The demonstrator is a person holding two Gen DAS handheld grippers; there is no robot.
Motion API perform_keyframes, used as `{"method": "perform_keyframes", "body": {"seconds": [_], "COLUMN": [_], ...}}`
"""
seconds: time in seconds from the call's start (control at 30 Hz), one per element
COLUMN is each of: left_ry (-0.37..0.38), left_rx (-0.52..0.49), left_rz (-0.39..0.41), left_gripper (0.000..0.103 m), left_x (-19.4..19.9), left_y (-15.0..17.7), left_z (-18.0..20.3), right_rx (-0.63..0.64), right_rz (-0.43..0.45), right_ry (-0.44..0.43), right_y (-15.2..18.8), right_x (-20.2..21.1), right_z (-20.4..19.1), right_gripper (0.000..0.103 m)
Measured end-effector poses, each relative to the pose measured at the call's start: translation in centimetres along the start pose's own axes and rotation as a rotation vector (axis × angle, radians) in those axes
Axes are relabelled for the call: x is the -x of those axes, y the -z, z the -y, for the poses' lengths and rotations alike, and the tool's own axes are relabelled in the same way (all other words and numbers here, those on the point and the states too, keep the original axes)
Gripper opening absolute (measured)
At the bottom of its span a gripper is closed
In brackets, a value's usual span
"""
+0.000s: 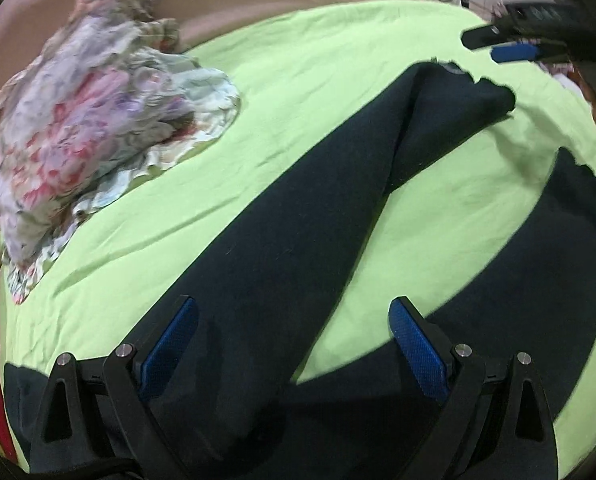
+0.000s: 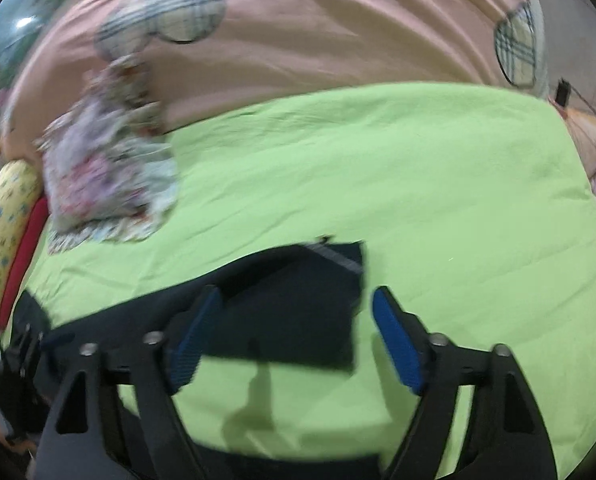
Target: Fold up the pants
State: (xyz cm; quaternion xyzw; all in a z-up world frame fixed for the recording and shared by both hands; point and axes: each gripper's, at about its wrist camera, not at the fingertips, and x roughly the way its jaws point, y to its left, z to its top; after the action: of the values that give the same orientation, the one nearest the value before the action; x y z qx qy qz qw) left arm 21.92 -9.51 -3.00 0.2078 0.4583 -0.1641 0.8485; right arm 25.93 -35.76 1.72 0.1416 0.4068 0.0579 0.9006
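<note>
Dark pants (image 1: 298,248) lie spread on a green sheet (image 1: 258,112), legs splayed apart, with both grippers poised above them and nothing yet folded. The left gripper (image 1: 294,344) hangs wide open over 1 leg near the sheet's near edge; the right gripper (image 2: 294,336), jaws also wide, hovers at a cuff (image 2: 330,276). Next, each likely needs to close on fabric, clear of the floral cloth (image 1: 98,136) near the far left edge.

1 pr dark pants (image 1: 282,232), 1 floral cloth pile (image 1: 98,128), 1 green sheet (image 1: 298,92), 2 grippers.
</note>
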Motion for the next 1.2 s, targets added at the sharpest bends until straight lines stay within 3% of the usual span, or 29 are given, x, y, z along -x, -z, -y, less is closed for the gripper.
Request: {"method": "perform_keyframes", "body": {"seconds": [0.13,0.23,0.33,0.37,0.47,0.63,0.83,0.97,1.03,1.13,1.2], "left_ry": [0.034,0.061,0.099,0.119,0.176,0.283,0.363,0.431,0.405,0.308,0.253], "left_rx": [0.002,0.016,0.018,0.021,0.031,0.089,0.119,0.126,0.106,0.090,0.078], "left_rz": [-0.010,-0.018,-0.028,-0.031,-0.040,-0.023,0.029,0.046,0.047,0.051,0.068], "left_gripper": [0.096,0.093,0.079,0.073,0.049,0.019,0.018,0.018,0.018,0.019,0.029], "left_x": [-1.3,-1.9,-2.5,-2.7,-2.9,-1.7,2.8,5.4,5.7,4.9,4.6], "left_y": [-0.6,-1.1,-1.7,-2.0,-2.7,-3.2,-2.0,-0.2,0.4,0.4,-0.4], "left_z": [-0.6,-1.6,-2.4,-2.7,-3.5,-5.6,-6.5,-5.5,-4.4,-3.7,-3.2], "right_rx": [-0.060,-0.059,-0.038,-0.036,-0.028,-0.017,0.037,0.067,0.088,0.102,0.080], "right_rz": [-0.066,-0.100,-0.111,-0.107,-0.087,-0.030,0.020,0.079,0.075,0.087,0.083], "right_ry": [-0.028,-0.053,-0.053,-0.056,-0.048,-0.064,-0.094,-0.182,-0.194,-0.213,-0.225], "right_y": [-1.1,-1.2,-1.3,-1.4,-1.6,-1.6,-1.4,-0.5,0.3,1.5,2.1], "right_x": [-2.8,-4.2,-5.4,-5.5,-5.7,-3.9,-1.1,1.9,2.8,4.2,4.8], "right_z": [2.4,2.6,2.3,2.4,2.4,2.9,2.2,2.4,2.3,2.5,3.0], "right_gripper": [0.047,0.045,0.039,0.028,0.008,0.003,0.003,0.003,0.003,0.003,0.003]}}
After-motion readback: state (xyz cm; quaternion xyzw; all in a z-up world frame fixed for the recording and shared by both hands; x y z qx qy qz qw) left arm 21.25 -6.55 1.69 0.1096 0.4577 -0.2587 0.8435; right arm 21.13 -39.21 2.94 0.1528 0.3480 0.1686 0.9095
